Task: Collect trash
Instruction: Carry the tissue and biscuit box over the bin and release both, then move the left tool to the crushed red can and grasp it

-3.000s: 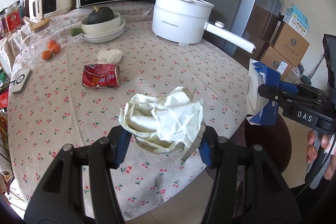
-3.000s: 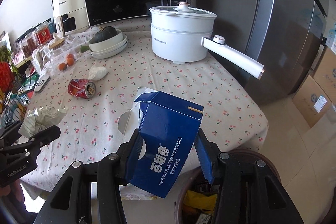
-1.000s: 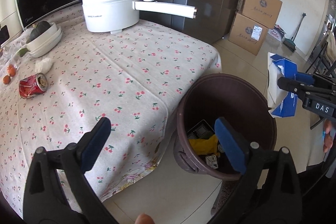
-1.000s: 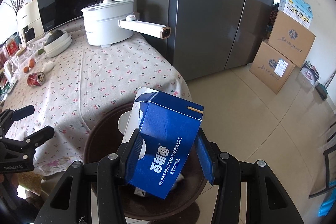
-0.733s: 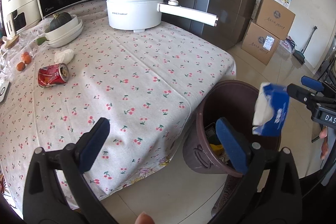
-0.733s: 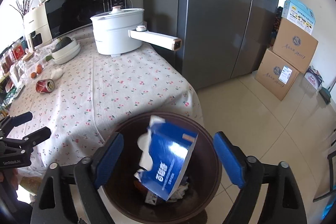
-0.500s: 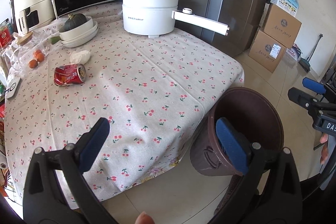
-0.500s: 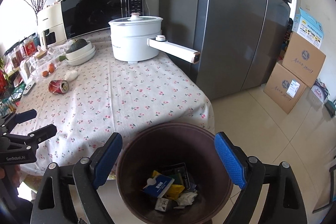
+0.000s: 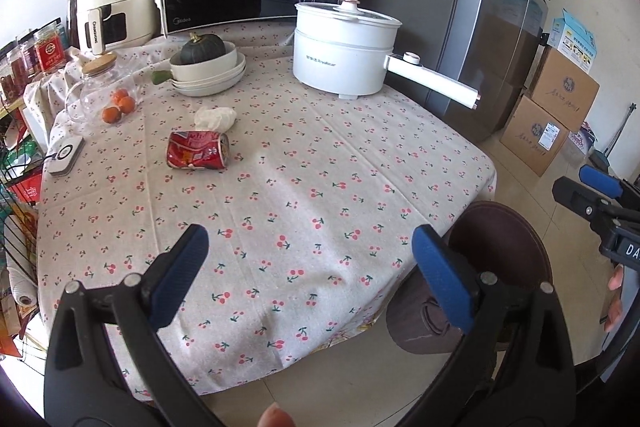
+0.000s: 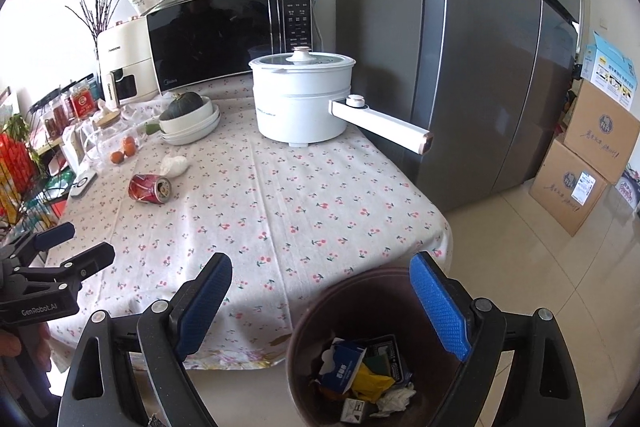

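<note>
Fingers: left gripper point(image 9: 308, 267) and right gripper point(image 10: 320, 299) both spread wide, nothing between the pads.
Bin: brown trash bin point(image 10: 304, 311) on the floor just beside the table corner, under the right gripper; blue carton point(image 10: 342, 363) and paper scraps inside.
Trash left: one crushed red can point(image 9: 198, 149), lying on its side; one white paper wad point(image 9: 215, 117) just behind it. Both mid-table on the cherry tablecloth point(image 9: 320, 167).
Next step, my read: one item per gripper; grab the can across its body, pinch the wad lightly.
Avoid: white pot point(image 9: 344, 51) handle overhanging the edge.
</note>
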`<state>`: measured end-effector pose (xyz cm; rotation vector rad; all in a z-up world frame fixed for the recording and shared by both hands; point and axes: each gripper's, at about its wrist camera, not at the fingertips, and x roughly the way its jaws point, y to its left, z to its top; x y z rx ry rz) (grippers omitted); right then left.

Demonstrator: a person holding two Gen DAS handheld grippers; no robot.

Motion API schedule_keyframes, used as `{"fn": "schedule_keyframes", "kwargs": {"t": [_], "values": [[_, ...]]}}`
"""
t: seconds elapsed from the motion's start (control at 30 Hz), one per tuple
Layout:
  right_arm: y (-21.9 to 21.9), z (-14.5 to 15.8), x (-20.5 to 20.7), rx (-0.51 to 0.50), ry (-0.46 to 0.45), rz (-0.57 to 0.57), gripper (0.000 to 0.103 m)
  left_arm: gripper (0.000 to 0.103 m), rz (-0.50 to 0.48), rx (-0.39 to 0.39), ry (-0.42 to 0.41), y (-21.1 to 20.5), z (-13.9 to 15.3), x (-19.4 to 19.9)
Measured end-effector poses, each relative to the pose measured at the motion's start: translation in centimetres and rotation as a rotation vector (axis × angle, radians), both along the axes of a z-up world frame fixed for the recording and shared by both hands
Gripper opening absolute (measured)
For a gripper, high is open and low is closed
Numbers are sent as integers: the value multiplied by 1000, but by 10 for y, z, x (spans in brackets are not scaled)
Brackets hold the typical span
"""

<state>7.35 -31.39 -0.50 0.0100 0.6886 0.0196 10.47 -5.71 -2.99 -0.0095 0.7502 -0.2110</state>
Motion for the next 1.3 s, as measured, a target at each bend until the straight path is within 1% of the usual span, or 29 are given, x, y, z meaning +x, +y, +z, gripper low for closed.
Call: {"fn": "schedule_keyframes", "kwargs": {"t": [0.23, 0.5, 0.63, 0.77, 0.97, 1.1, 1.3], "values": [[32, 6, 15, 8, -17, 43, 95, 101, 75, -11, -7, 34, 5, 3], [70, 10, 35, 3, -28, 107, 96, 101, 174, -34, 8, 75, 4, 13], [90, 7, 48, -1, -15, 142, 98, 101, 212, -1, 14, 95, 4, 24], [113, -3, 70, -30, 34, 214, 99, 101, 245, 40, 38, 116, -1, 42], [140, -20, 108, -59, 92, 273, 99, 101, 246, 114, 87, 129, -22, 82], [143, -30, 134, -76, 105, 277, 99, 101, 210, 77, 109, 124, -42, 111], [122, -49, 167, -59, 145, 230, 99, 101, 161, 23, 146, 99, -76, 156]]}}
